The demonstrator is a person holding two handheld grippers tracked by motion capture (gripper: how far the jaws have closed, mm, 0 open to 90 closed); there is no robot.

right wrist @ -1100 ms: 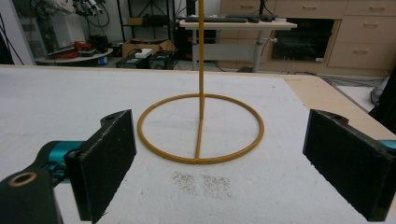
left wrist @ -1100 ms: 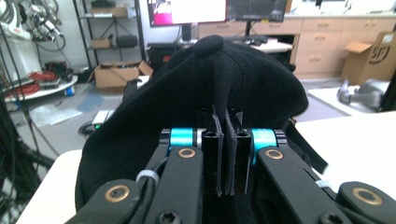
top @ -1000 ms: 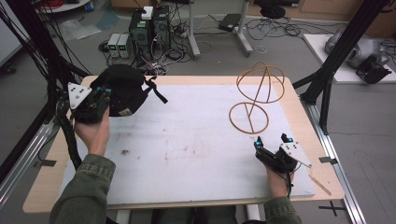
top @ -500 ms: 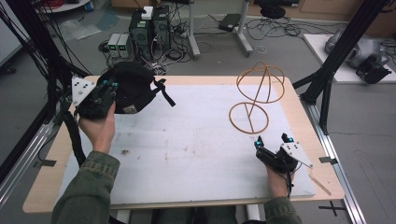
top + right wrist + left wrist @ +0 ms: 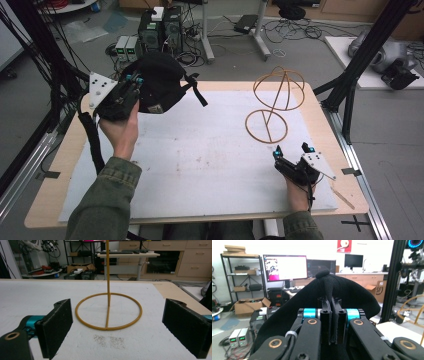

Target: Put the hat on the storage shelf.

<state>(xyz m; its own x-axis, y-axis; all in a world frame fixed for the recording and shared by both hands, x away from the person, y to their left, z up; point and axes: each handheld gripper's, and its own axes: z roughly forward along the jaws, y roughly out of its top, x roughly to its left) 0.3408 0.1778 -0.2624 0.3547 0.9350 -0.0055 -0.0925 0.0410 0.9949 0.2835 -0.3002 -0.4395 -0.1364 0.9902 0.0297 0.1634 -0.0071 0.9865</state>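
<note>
At ten o'clock the table point(image 5: 210, 195) carries nothing but air under the black cap point(image 5: 159, 82), lifted in the left gripper point(image 5: 134, 80), jaws clamped tight on its fabric. The judged next move: carry it to the wire hat stand point(image 5: 274, 102) at two o'clock, which holds nothing. The right gripper point(image 5: 293, 148), at five o'clock, rests wide open, empty.

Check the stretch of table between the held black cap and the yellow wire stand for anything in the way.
Nothing visible lies between them. The black cap, clamped in the left gripper, faces bare white mat up to the wire stand.
</note>
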